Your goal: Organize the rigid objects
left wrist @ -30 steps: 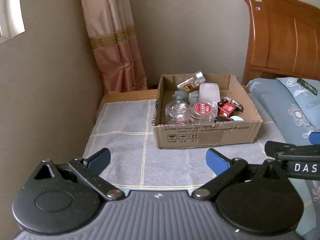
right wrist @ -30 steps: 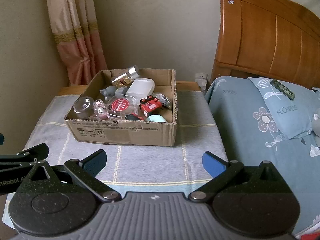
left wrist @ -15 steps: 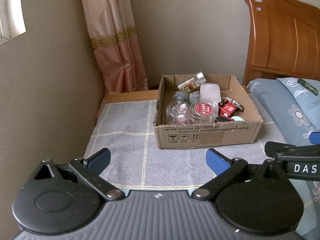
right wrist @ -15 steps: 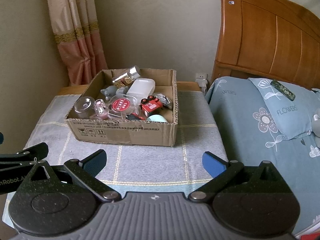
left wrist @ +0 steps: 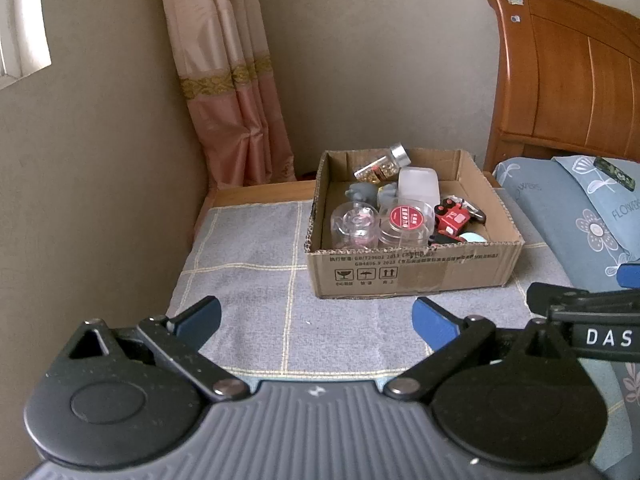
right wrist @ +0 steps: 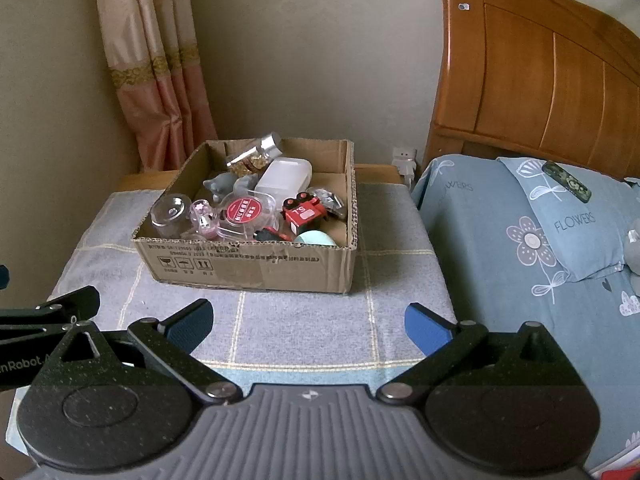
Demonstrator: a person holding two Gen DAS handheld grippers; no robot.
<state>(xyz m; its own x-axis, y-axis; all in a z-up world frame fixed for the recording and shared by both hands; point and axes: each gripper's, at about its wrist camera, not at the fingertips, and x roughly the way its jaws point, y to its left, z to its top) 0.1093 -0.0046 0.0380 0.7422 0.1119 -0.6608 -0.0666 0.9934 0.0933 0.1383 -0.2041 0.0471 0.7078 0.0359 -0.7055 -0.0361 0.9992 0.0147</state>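
Cardboard box (right wrist: 256,270) of small objects is sitting on the worktop (right wrist: 304,332); left gripper (left wrist: 316,320) and right gripper (right wrist: 308,322) are hovering near it, jaws released, grasping nothing.

Printed on front wall of cardboard box (left wrist: 412,270): "GB/T29602 2013", "GB4806.9 2023", remaining line illegible; below, three handling pictograms.

Printed on blue pillowcase (right wrist: 568,220): "FLOWERS", twice.

Marked on toy red vehicle (right wrist: 304,213): white "TS".

Printed in white on right gripper (left wrist: 608,338) arm: "DAS", cut off at frame edge.

Printed on left gripper (right wrist: 24,368) arm: "nRobot", partly cut off.

Red round jar label (right wrist: 242,213): text unreadable.
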